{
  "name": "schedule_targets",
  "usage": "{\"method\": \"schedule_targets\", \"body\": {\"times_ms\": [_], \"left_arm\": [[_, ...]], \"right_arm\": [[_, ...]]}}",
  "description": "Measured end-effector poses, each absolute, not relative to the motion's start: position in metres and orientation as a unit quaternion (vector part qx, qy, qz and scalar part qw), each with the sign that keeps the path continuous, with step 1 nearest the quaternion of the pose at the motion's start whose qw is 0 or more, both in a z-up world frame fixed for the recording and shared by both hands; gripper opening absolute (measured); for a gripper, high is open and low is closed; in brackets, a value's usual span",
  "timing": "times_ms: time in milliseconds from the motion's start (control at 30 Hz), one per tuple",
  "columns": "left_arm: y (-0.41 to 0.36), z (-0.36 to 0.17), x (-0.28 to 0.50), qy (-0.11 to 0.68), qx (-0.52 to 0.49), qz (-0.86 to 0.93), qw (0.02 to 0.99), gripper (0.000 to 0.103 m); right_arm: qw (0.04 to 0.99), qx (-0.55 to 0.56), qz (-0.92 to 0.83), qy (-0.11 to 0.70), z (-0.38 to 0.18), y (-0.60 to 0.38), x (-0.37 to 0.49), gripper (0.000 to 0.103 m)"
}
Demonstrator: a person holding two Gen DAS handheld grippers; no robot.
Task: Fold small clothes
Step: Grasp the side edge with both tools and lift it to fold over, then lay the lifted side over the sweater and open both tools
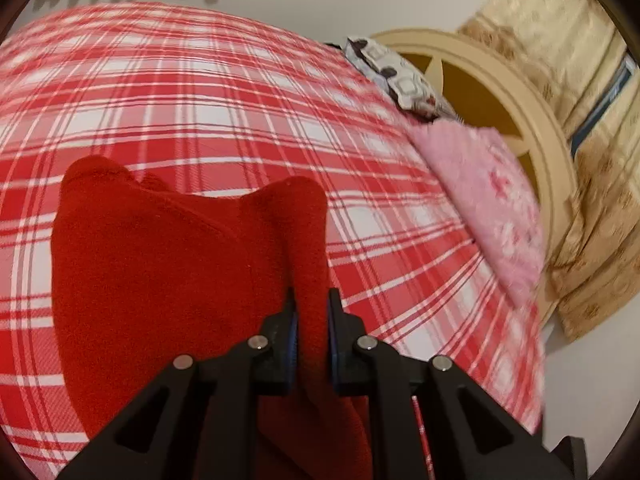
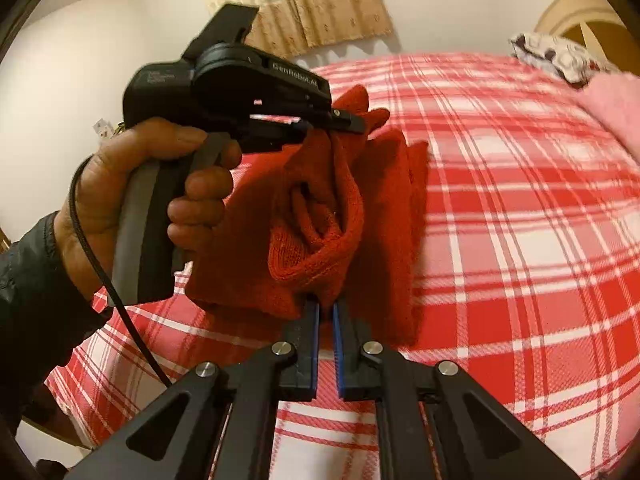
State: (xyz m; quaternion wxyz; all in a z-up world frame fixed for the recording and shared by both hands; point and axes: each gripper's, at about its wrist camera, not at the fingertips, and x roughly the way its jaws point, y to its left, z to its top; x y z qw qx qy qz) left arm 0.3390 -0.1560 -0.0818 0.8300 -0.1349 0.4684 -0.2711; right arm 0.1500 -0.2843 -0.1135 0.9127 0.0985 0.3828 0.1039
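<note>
A red knitted garment (image 1: 160, 264) hangs in the air over a bed with a red and white checked cover (image 1: 192, 92). My left gripper (image 1: 311, 300) is shut on a thick fold of its edge; the rest of the cloth drapes to the left. From the right wrist the same red garment (image 2: 320, 216) shows bunched and folded. My right gripper (image 2: 326, 304) is shut on its lower edge. The left gripper (image 2: 344, 122), held by a person's hand (image 2: 132, 184), grips the top of the cloth further away.
A pink flowered pillow (image 1: 492, 204) and a dark patterned cloth (image 1: 396, 76) lie at the bed's right side, by a cream round headboard (image 1: 532, 120). Beige curtains (image 2: 296, 0) hang on the white wall. A black cable (image 2: 120, 300) trails from the hand-held gripper.
</note>
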Motion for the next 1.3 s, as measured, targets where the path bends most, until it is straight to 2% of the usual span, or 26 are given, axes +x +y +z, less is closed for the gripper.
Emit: {"method": "schedule_targets", "body": {"times_ms": [100, 233, 300, 367, 400, 433, 500, 567, 600, 633, 767, 867, 900, 933, 967, 1033, 1133, 1233, 1300], "left_arm": [[-0.17, -0.085, 0.339, 0.469, -0.109, -0.275, 0.832, 0.013], [-0.179, -0.082, 0.331, 0.456, -0.094, -0.283, 0.838, 0.024], [-0.178, -0.076, 0.319, 0.441, -0.075, -0.294, 0.845, 0.033], [-0.173, -0.068, 0.304, 0.416, -0.042, -0.28, 0.864, 0.054], [-0.167, -0.063, 0.293, 0.397, -0.027, -0.274, 0.875, 0.059], [-0.159, -0.06, 0.283, 0.38, -0.013, -0.267, 0.886, 0.069], [-0.141, -0.055, 0.267, 0.349, 0.008, -0.249, 0.903, 0.077], [-0.12, -0.058, 0.252, 0.326, 0.03, -0.22, 0.919, 0.087], [-0.108, -0.062, 0.244, 0.319, 0.042, -0.202, 0.925, 0.088], [-0.102, -0.066, 0.242, 0.314, 0.05, -0.192, 0.928, 0.088], [-0.082, -0.091, 0.238, 0.33, 0.064, -0.164, 0.928, 0.088], [-0.071, -0.103, 0.24, 0.341, 0.032, -0.164, 0.925, 0.089], [-0.068, -0.104, 0.24, 0.342, 0.019, -0.167, 0.924, 0.089], [-0.068, -0.106, 0.241, 0.344, 0.008, -0.169, 0.924, 0.089], [-0.069, -0.106, 0.241, 0.344, 0.004, -0.17, 0.923, 0.089], [-0.07, -0.107, 0.238, 0.342, 0.0, -0.177, 0.923, 0.089], [-0.07, -0.106, 0.235, 0.341, -0.005, -0.189, 0.921, 0.089], [-0.075, -0.111, 0.234, 0.349, -0.005, -0.2, 0.916, 0.097], [-0.079, -0.117, 0.234, 0.355, 0.007, -0.197, 0.914, 0.097]], "right_arm": [[0.905, 0.118, 0.106, 0.395, -0.122, -0.291, 0.152, 0.006], [0.901, 0.135, 0.102, 0.4, -0.129, -0.301, 0.148, 0.006], [0.9, 0.137, 0.091, 0.403, -0.132, -0.309, 0.146, 0.006], [0.9, 0.14, 0.067, 0.406, -0.136, -0.322, 0.143, 0.006], [0.899, 0.145, 0.063, 0.408, -0.136, -0.327, 0.142, 0.006], [0.899, 0.154, 0.056, 0.406, -0.135, -0.334, 0.139, 0.006], [0.907, 0.172, 0.047, 0.381, -0.126, -0.345, 0.133, 0.007], [0.913, 0.178, 0.049, 0.363, -0.117, -0.348, 0.133, 0.025], [0.916, 0.179, 0.058, 0.354, -0.11, -0.347, 0.137, 0.05], [0.917, 0.183, 0.061, 0.349, -0.105, -0.347, 0.14, 0.059], [0.908, 0.213, 0.083, 0.351, -0.094, -0.341, 0.18, 0.059], [0.9, 0.216, 0.08, 0.369, -0.095, -0.339, 0.221, 0.059], [0.899, 0.217, 0.077, 0.373, -0.096, -0.339, 0.23, 0.056], [0.895, 0.218, 0.075, 0.383, -0.1, -0.339, 0.243, 0.039], [0.884, 0.213, 0.082, 0.407, -0.107, -0.336, 0.259, 0.028], [0.885, 0.2, 0.069, 0.416, -0.11, -0.333, 0.268, 0.019], [0.901, 0.168, 0.043, 0.397, -0.101, -0.331, 0.255, 0.014], [0.904, 0.169, 0.021, 0.392, -0.102, -0.342, 0.247, 0.014], [0.895, 0.179, 0.018, 0.408, -0.115, -0.348, 0.25, 0.014]]}}
